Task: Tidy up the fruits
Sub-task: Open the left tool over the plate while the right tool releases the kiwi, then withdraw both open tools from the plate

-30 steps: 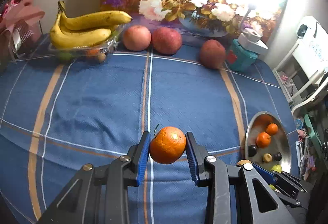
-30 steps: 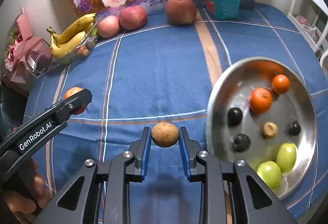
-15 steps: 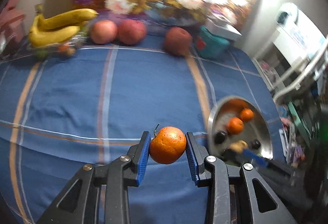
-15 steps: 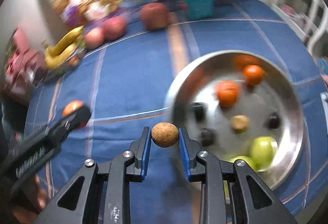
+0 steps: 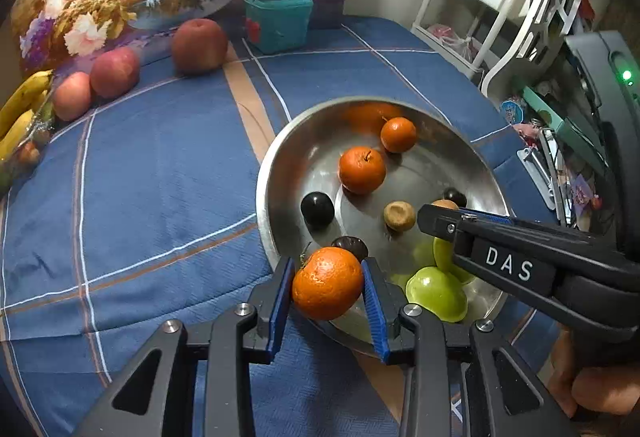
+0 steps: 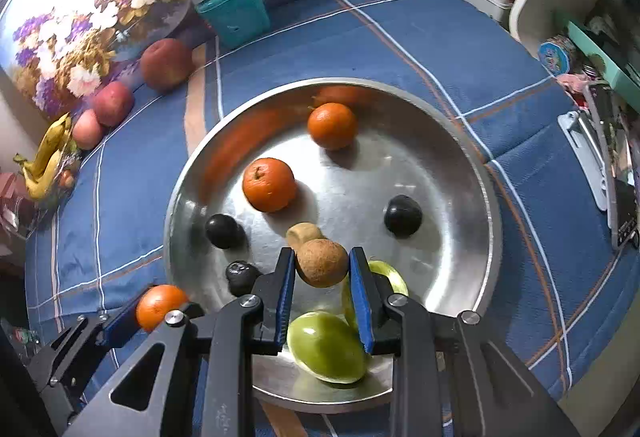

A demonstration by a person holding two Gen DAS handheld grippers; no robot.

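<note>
So I've got a round orange tangerine (image 5: 327, 283) pinched between the blue pads of my left gripper (image 5: 327, 289), closed snug on it, hanging right over the near rim of the big round steel bowl (image 5: 280, 157). My right gripper (image 6: 322, 269) is clamped on a small brown rough-skinned round fruit (image 6: 322, 263), held above the bowl's floor, with a matching brown fruit (image 6: 303, 233) lying just past it. Straight under the right fingers sit two green apples (image 6: 326, 351). Ahead of both tools in the bowl: two more oranges (image 6: 269, 184), plus three dark plums (image 6: 403, 216) scattered around. Way off ahead-left on the blue plaid cloth (image 5: 152, 165) there's a row of three red apples (image 5: 115, 72), yellow bananas (image 5: 20, 109) at the far left edge, and a teal box (image 5: 279, 23) beyond.
</note>
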